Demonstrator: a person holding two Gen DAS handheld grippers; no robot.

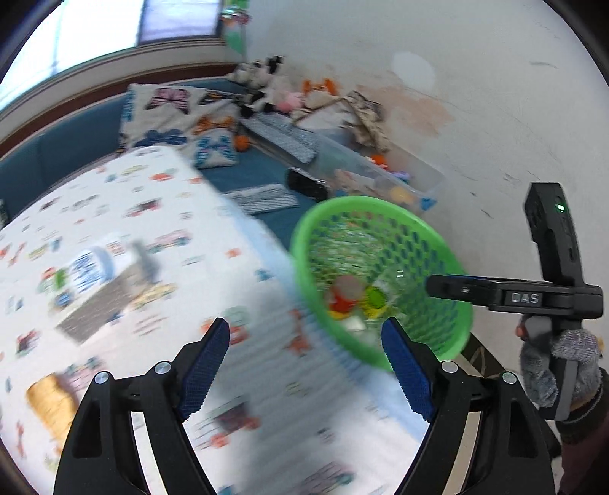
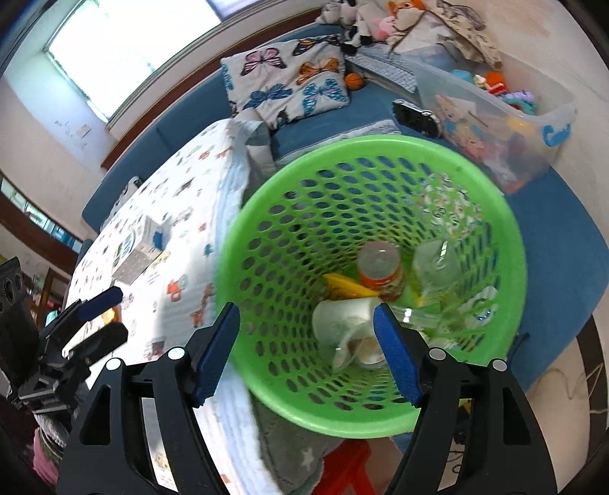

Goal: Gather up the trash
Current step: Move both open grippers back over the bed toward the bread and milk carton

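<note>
A green perforated basket stands beside the table's edge and holds trash: an orange-labelled bottle, a yellow wrapper, a white paper cup and clear plastic. My right gripper is open and empty just above the basket's mouth. My left gripper is open and empty over the patterned tablecloth, left of the basket. A blue-and-white carton and a yellow item lie on the table. The right gripper shows at the basket's rim in the left wrist view.
A blue sofa runs behind the table with butterfly pillows, stuffed toys and a clear bin of toys. A red stool stands under the basket. A white wall is at right.
</note>
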